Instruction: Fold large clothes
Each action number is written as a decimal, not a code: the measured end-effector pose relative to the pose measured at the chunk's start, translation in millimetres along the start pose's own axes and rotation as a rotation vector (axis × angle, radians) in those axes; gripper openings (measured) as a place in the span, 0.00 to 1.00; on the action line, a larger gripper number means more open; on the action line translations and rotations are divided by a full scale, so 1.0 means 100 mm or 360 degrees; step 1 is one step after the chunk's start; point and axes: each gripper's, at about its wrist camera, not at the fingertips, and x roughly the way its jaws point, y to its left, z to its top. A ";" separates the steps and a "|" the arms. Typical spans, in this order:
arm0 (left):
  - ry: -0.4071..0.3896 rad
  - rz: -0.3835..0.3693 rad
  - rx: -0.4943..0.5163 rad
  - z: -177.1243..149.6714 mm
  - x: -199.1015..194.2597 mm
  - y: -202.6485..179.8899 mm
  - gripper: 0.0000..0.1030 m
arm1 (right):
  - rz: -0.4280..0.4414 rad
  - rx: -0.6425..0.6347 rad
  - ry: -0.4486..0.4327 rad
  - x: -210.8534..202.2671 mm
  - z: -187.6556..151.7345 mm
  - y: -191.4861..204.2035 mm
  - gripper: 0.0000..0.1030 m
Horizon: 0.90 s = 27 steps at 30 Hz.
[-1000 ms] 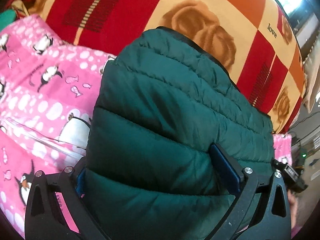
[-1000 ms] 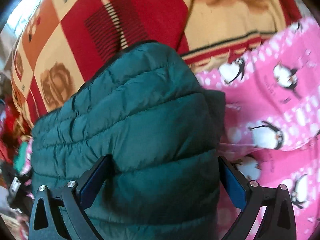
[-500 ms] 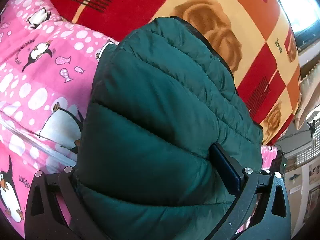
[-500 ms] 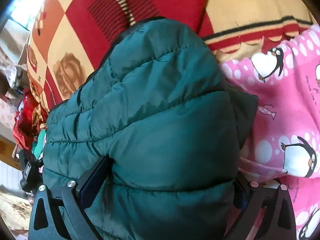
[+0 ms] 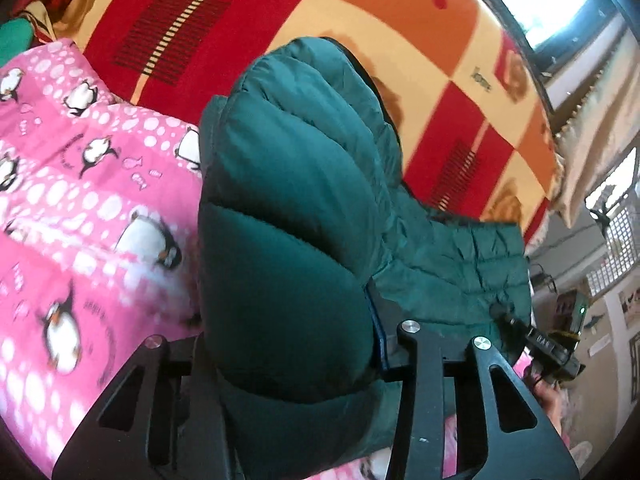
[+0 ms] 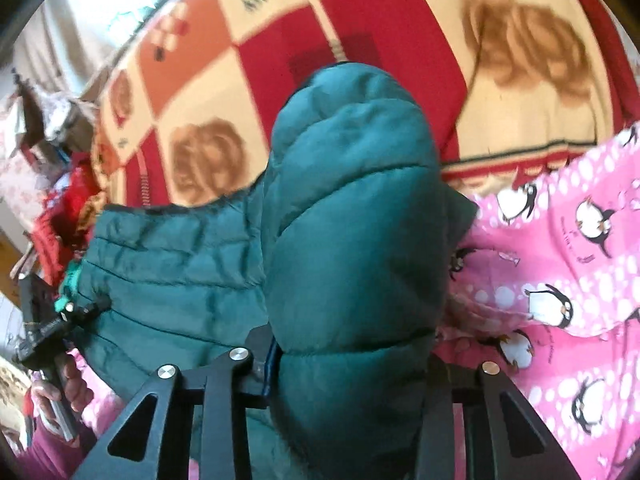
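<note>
A dark green puffer jacket point(image 5: 288, 200) lies on the bed, its near edge lifted and bunched into a thick roll. My left gripper point(image 5: 288, 340) has that roll between its fingers, and the jaws are closing and squeezing the padding. The blue-edged right pad point(image 5: 376, 320) presses into the fabric, while the left finger is hidden behind the jacket. In the right wrist view the jacket point(image 6: 352, 220) bulges up between the fingers of my right gripper point(image 6: 352, 360). Its jaws are closing on the jacket too. The span of jacket point(image 6: 180, 272) between the two grips sags.
A pink penguin-print quilt point(image 5: 80, 200) lies under and beside the jacket. Behind it a red, orange and cream checked blanket point(image 5: 360, 40) covers the bed. The other gripper with a hand point(image 6: 60, 352) shows at the left of the right wrist view. Clutter and a window lie beyond the bed's edge.
Both grippers' jaws went from wide apart to pinched into the jacket. Both hands rose, lifting the near edge, which now bunches into a narrower roll with the middle sagging.
</note>
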 end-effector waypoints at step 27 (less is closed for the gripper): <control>0.0053 0.0351 0.0032 -0.84 -0.96 0.27 0.82 | -0.0380 0.0214 0.0053 -0.68 -0.98 -0.02 0.85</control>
